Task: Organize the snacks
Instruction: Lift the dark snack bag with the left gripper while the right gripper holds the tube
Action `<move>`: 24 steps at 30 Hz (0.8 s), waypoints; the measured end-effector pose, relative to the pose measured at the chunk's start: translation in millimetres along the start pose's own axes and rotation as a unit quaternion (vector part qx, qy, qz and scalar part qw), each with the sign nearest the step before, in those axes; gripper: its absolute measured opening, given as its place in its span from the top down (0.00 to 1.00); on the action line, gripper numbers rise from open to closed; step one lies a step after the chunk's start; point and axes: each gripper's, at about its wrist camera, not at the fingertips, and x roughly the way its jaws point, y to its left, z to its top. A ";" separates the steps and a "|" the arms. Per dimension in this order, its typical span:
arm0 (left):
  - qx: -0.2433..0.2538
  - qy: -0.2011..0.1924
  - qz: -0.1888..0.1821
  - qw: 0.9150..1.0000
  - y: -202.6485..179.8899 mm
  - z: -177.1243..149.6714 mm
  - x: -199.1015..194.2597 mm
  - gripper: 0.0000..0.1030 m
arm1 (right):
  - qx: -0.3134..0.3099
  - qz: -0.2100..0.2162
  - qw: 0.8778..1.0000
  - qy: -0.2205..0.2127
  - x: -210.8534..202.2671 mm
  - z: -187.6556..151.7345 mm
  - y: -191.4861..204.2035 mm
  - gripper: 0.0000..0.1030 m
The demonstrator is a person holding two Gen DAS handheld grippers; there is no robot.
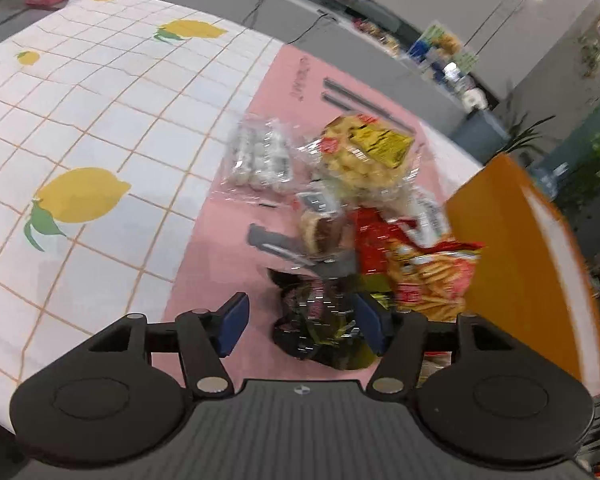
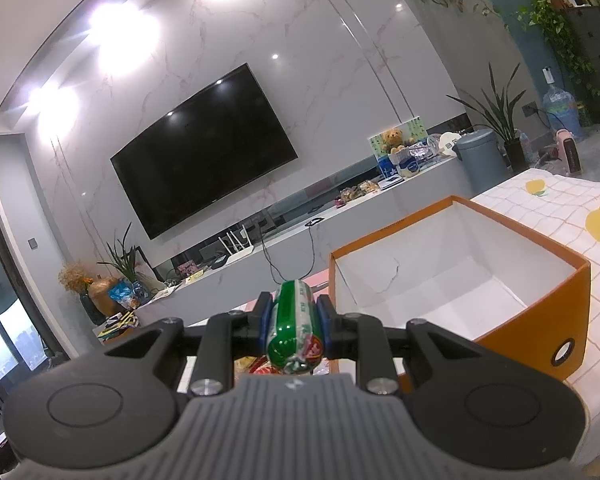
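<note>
Left wrist view shows our left gripper [image 1: 300, 320] with jaws apart around a dark, blurry packet [image 1: 320, 320] on the pink mat [image 1: 228, 216], perhaps touching one pad. Our right gripper [image 2: 294, 320] clamps a green packet [image 2: 294, 324] beside the orange box [image 2: 540, 308].

Two grippers: left [image 1: 302, 322], right [image 2: 294, 322]. One orange box [image 2: 540, 320]. One green roll [image 2: 294, 324]. Five snack packs in pile: dark [image 1: 320, 320], fries [image 1: 432, 280], clear white [image 1: 260, 156], yellow puffs [image 1: 364, 152], red [image 1: 374, 236]. One TV [image 2: 204, 148].
</note>
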 end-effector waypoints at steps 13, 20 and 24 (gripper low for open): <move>-0.067 0.016 -0.057 0.996 15.8 -3.1 12.3 0.48 | 0.003 -0.003 1.000 0.003 2.3 3.6 2.5 0.79; -0.080 0.019 -0.069 0.994 16.5 -0.5 17.6 0.56 | 0.001 -0.004 1.000 0.006 4.1 2.8 4.2 0.79; -0.081 0.022 -0.063 0.994 15.7 0.1 17.0 0.63 | -0.001 -0.008 1.000 0.006 5.4 3.8 4.4 0.79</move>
